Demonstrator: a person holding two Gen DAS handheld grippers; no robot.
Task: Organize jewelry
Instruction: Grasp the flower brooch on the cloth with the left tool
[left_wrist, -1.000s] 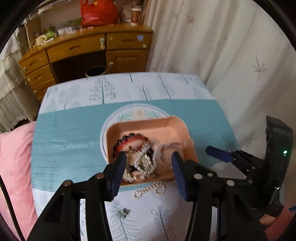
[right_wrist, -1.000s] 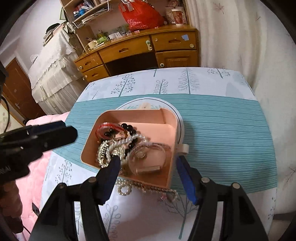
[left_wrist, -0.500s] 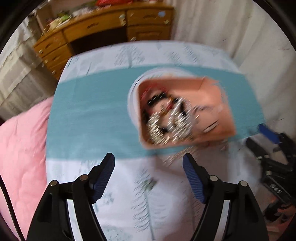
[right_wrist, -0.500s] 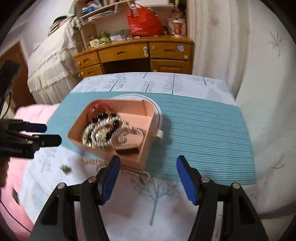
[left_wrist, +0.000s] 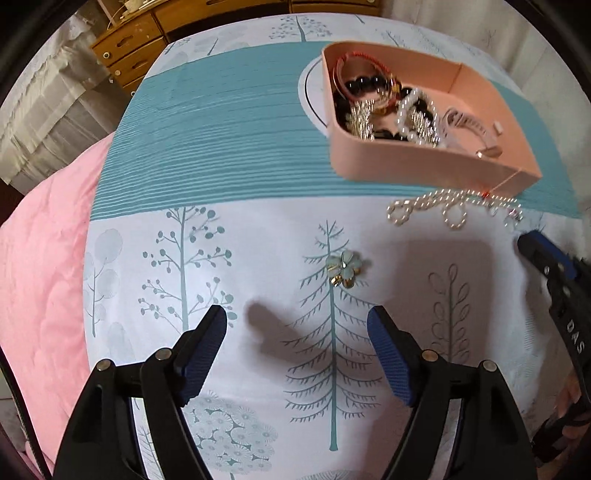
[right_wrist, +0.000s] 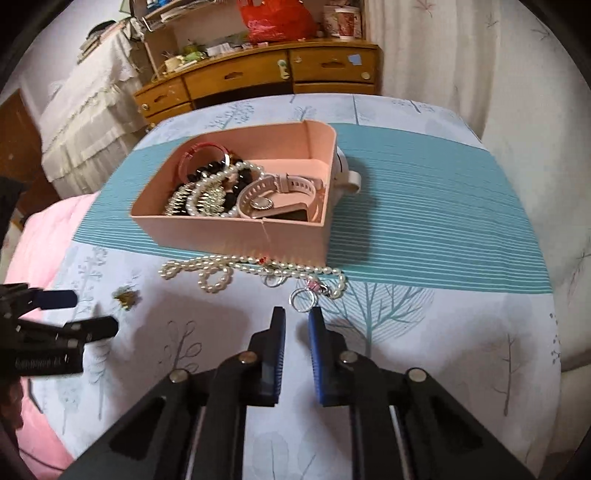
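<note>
A pink open box (left_wrist: 424, 162) (right_wrist: 236, 236) holds several bracelets, pearl strands and a watch. A pearl necklace (left_wrist: 450, 208) (right_wrist: 251, 269) lies on the cloth just in front of the box. A small teal flower brooch (left_wrist: 345, 273) (right_wrist: 125, 297) lies alone on the white part of the cloth. My left gripper (left_wrist: 297, 321) is open and empty, a little short of the brooch. My right gripper (right_wrist: 296, 315) is nearly closed with a narrow gap and holds nothing, right behind a small silver ring (right_wrist: 302, 298) at the necklace's end.
The table wears a teal and white tree-print cloth (right_wrist: 424, 221). A white round dish (right_wrist: 345, 173) sits under the box. A pink quilt (left_wrist: 40, 258) lies left of the table. A wooden desk (right_wrist: 266, 74) stands behind.
Both grippers have pulled back from over the box and dropped low toward the cloth. My right gripper's jaws have narrowed from wide open to a small gap.
</note>
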